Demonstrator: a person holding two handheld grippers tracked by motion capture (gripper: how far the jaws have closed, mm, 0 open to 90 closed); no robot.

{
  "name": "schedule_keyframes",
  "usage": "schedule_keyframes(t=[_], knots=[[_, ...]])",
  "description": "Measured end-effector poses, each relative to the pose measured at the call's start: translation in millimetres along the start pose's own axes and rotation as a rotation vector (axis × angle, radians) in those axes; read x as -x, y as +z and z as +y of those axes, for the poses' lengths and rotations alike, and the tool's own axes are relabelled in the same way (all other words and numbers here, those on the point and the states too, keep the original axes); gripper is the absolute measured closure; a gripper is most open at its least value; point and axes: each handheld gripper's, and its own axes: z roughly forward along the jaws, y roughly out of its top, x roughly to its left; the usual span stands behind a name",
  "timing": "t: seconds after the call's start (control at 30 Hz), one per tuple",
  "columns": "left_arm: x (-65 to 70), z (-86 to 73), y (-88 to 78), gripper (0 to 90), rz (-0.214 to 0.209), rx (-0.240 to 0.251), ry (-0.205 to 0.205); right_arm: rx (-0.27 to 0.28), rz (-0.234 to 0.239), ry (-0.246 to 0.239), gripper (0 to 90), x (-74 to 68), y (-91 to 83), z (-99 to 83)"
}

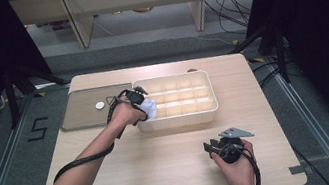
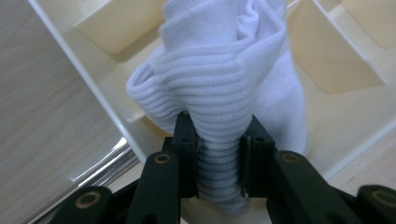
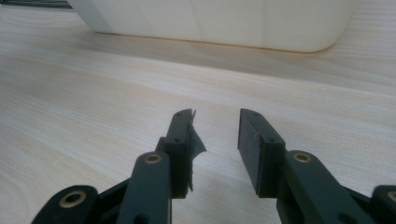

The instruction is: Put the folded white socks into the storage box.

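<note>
Left gripper (image 2: 218, 154) is clamped on a white sock (image 2: 219, 88), held over the left end of the box (image 1: 206, 111), above its dividers. The sock is not yet seated in a compartment; lowering and release remain, by my judgement. Right gripper (image 3: 215, 140) rests near the box's front, jaws apart, empty.

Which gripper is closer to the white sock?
Left. The left gripper is clamped on the white sock over the divided box; the right gripper sits open, well away over bare table.
</note>
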Motion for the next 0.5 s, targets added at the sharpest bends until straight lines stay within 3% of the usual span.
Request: schedule_keyframes(t=[0.07,0.1,0.23,0.3,0.5], knots=[[-0.7,-0.1,0.9,71.8,-0.01,0.01,-0.022,0.005,0.004,-0.002,66.1,0.8,0.6,0.0],[-0.9,-0.2,0.7,71.8,-0.012,0.009,-0.018,0.003,-0.017,-0.001,66.1,0.5,1.5,0.2],[0.6,1.4,0.2,71.7,0.005,-0.027,0.023,0.011,-0.003,-0.001,66.0,1.1,1.6,-0.2],[1.5,2.1,1.3,71.5,0.008,-0.033,0.024,0.001,0.002,0.001,66.0,0.6,0.7,0.0],[0.1,1.4,1.3,70.7,-0.011,-0.023,0.002,0.003,-0.003,0.002,65.5,1.8,1.9,-0.5]])
